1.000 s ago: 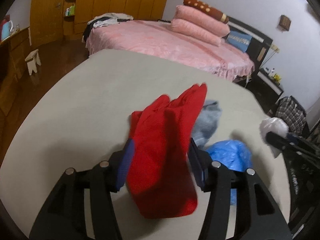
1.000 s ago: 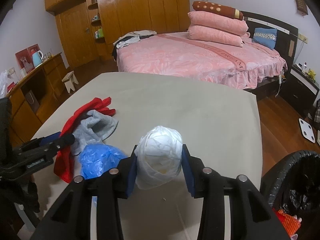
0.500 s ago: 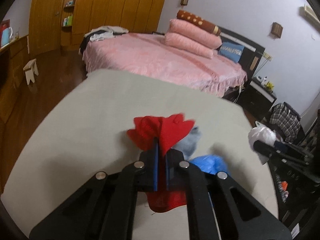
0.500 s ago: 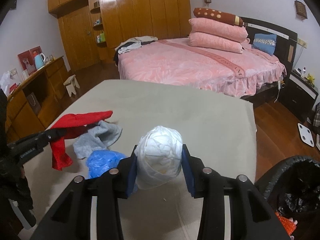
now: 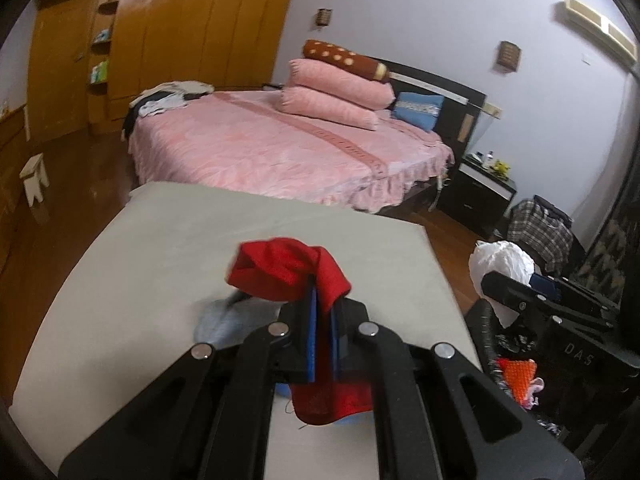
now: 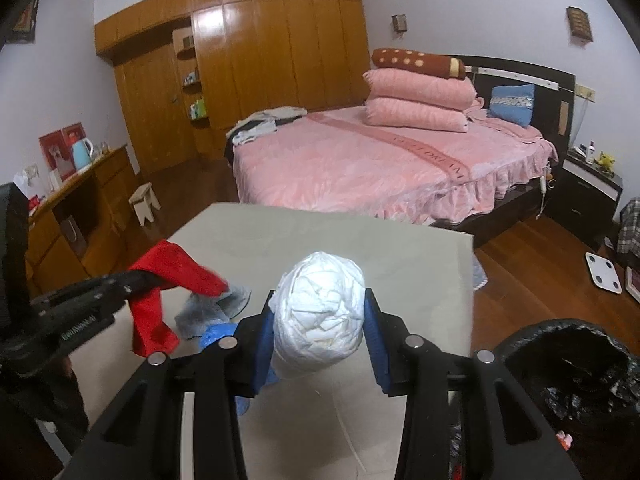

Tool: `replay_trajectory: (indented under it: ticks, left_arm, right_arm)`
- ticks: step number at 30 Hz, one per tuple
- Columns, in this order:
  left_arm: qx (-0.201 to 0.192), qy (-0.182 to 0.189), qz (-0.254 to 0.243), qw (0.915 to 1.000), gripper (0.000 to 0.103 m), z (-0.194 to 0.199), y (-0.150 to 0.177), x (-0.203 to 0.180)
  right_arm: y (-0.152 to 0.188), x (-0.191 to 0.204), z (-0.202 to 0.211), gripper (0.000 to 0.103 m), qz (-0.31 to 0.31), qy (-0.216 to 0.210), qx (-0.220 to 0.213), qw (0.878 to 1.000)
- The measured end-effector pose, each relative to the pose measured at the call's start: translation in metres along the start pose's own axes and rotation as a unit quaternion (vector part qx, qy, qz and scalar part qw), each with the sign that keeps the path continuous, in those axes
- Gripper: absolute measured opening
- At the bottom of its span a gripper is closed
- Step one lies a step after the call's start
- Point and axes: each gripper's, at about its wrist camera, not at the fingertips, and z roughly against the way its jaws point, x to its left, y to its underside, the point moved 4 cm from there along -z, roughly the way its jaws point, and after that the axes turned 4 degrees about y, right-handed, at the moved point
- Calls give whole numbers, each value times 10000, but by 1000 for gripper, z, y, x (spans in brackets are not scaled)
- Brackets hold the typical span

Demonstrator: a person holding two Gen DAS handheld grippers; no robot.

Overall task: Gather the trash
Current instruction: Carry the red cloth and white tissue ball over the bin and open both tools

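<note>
The left gripper [image 5: 322, 312] is pinching the red cloth [image 5: 288, 272] and the right gripper [image 6: 319, 320] is clamping the white wad [image 6: 320, 308], both above the table [image 6: 420, 256] for carrying to the bin [image 6: 568, 364].

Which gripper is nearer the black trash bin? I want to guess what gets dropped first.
Right. The right gripper, shut on the white wad, is beside the black trash bin; the left gripper, holding the red cloth, is farther across the table.

Your far table [image 6: 360, 240] half lies bare; grey cloth [image 6: 218, 306] and blue bag [image 6: 216, 334] clutter near-left.
</note>
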Motion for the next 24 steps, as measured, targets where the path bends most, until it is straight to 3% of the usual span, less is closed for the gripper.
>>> replay_trajectory:
  ticks: [13,24]
  left_arm:
    - [18,672,-431,9968,5,3,5,-83]
    - [65,1237,-832,9888,5,-4,15,-152]
  right_arm:
    - [7,-50,65,41,-227,461,-235,9984]
    - [26,-112,108,41,-568,1132,-306,9915]
